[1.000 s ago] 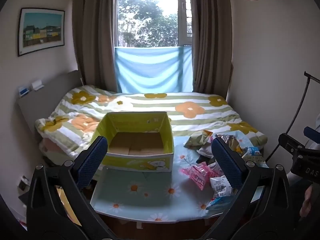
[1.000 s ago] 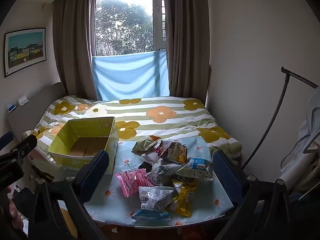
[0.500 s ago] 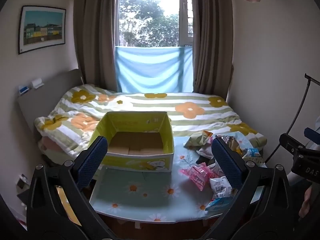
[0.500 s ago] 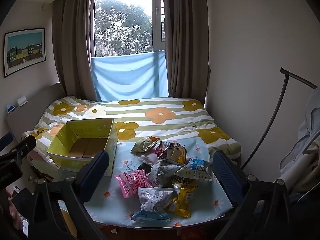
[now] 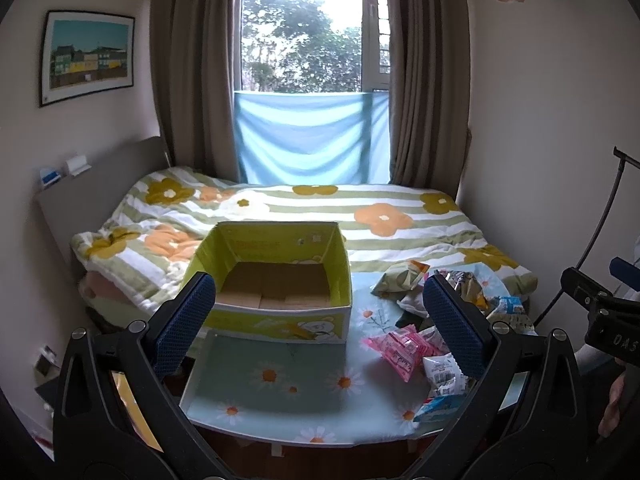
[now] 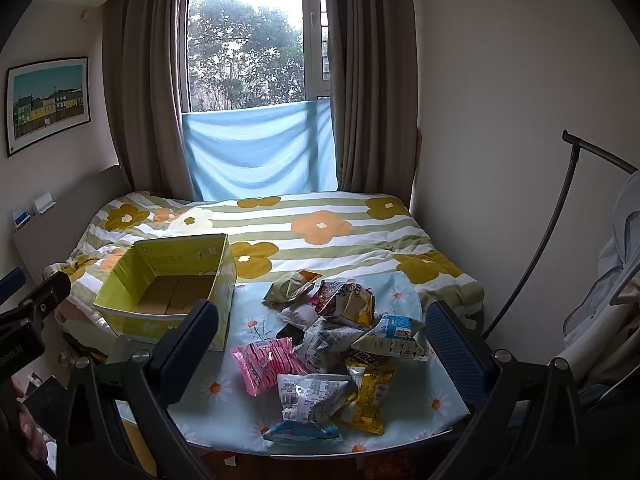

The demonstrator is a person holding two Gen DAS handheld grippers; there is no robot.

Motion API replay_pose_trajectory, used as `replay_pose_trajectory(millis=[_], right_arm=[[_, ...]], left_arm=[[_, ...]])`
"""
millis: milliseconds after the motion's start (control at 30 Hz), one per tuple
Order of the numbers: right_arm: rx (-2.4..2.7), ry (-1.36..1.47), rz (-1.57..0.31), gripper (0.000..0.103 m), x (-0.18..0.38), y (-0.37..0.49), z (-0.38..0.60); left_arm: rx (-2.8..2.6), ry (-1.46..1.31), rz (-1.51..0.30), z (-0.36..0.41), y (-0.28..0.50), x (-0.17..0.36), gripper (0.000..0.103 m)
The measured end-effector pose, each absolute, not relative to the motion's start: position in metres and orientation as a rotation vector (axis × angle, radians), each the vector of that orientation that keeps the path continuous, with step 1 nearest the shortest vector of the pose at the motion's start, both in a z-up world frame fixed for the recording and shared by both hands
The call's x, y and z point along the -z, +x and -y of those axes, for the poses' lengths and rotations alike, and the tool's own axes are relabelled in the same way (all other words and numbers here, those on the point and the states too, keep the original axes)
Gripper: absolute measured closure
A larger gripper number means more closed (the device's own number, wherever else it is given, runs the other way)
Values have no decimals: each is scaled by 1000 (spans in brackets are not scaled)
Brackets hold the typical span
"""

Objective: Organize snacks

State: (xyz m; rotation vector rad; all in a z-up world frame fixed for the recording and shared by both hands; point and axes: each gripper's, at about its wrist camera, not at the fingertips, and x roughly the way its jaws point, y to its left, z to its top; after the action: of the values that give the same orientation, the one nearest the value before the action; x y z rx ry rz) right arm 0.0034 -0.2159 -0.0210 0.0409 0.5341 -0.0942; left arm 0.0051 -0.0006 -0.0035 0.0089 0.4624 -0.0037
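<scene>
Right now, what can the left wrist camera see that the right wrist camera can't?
Only the left wrist view shows the whole floor of the yellow box, and it is empty. Only the right wrist view shows the full snack pile, including the yellow packet at the front. Both show the pink packet on the daisy table, and each open hand-held gripper.

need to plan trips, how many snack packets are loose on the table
About 9: green bag at the back, brown-yellow, small white, blue-white, grey, pink, white, yellow, blue in front. Others may be hidden.
</scene>
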Motion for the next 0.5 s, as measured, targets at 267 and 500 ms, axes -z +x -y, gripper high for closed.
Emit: replay_pose_trajectory(millis=[267,500], right_arm=[[91,44,-540,0,23,6,213],[89,47,-543,0,24,7,211]], left_arm=[[-18,8,-466,-4,8,4,0],[-15,4,-464,-7,8,4,0]])
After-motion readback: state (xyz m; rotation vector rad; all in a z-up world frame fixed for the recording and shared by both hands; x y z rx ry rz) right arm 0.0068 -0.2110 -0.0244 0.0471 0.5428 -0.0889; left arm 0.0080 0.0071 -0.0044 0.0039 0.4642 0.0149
